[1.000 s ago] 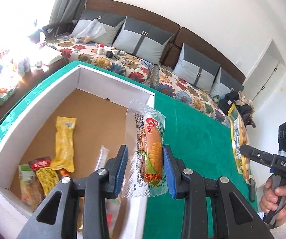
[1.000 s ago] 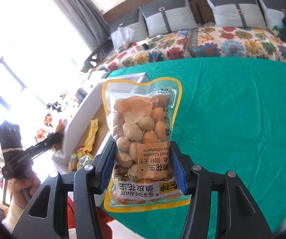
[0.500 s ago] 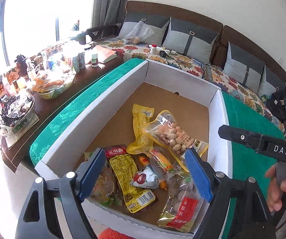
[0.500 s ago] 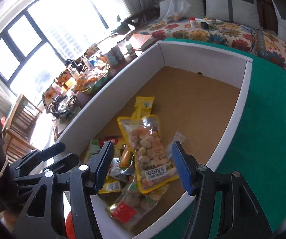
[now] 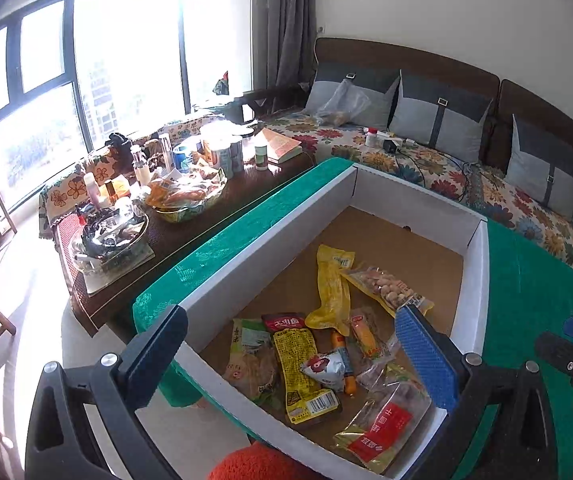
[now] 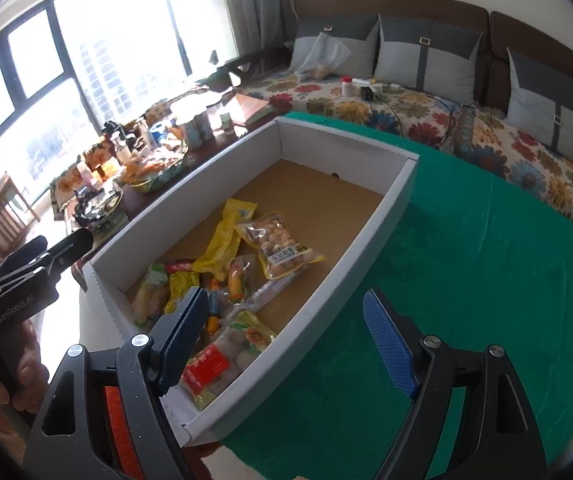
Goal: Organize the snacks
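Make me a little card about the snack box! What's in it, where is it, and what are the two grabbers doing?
place: white box on the green cloth
in box: peanut bag, yellow pack, corn pack, red-label bag, a few more snacks
left gripper: open, empty, over the box; jaws have just been opening
right gripper: open, empty, by the box's near end; jaws have just been opening
behind: flowered sofa

1. The left gripper [image 5: 298, 344] tilts downward, its jaws spread wide after just opening, nothing between the pads.
2. The right gripper [image 6: 290, 336] tilts downward too, jaws just opened and empty.
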Motion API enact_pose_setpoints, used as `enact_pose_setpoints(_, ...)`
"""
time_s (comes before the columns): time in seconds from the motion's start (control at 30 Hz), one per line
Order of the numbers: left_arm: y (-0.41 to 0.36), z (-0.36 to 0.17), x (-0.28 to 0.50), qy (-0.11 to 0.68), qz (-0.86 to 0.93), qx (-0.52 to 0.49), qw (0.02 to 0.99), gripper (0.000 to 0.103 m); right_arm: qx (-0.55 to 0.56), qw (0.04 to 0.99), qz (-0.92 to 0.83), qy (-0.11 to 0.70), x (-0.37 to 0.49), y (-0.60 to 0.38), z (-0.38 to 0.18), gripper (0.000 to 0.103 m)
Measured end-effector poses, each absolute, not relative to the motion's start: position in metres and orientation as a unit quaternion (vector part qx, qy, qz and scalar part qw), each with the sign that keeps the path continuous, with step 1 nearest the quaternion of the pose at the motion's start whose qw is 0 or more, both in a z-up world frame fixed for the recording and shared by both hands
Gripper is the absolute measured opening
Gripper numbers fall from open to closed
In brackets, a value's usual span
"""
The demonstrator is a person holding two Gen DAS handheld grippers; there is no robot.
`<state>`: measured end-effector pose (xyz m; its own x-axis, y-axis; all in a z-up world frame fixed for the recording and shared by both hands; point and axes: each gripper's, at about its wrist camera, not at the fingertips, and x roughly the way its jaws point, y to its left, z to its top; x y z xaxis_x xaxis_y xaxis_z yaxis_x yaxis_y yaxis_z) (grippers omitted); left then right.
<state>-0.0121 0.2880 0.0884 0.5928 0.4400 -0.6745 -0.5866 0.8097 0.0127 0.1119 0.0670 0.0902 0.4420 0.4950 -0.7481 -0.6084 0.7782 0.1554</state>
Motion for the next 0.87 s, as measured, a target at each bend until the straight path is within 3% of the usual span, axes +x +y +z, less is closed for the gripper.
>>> enact_pose_setpoints(0.1, 0.286, 0.081, -0.01, 0.376, 0.279, -0.096, 0.878, 0.103, -0.071, 0.843, 0.318, 0.427, 0.111, 0.07, 0.086, 0.083)
enact_pose_setpoints(0.87, 0.299, 0.07, -0.021, 0.378, 0.293, -0.119, 0.87, 0.103, -0.127, 0.83, 0.342, 0.421, 0.091, 0.108, 0.078, 0.083)
